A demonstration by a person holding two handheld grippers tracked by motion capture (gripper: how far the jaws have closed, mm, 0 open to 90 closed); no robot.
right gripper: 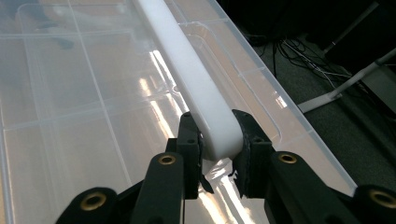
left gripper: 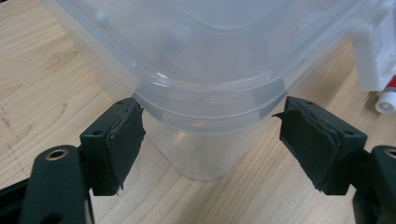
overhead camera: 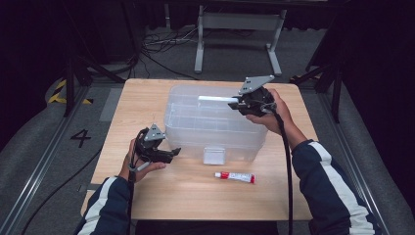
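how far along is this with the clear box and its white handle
Done: the right gripper is shut on the white handle atop the clear box, whose lid looks seated. In hand: the left gripper sits open at the box's near corner, jaws either side, not pressing. Left: any lifting or opening; the box sits on the table, and the small tube lies untouched beside it.
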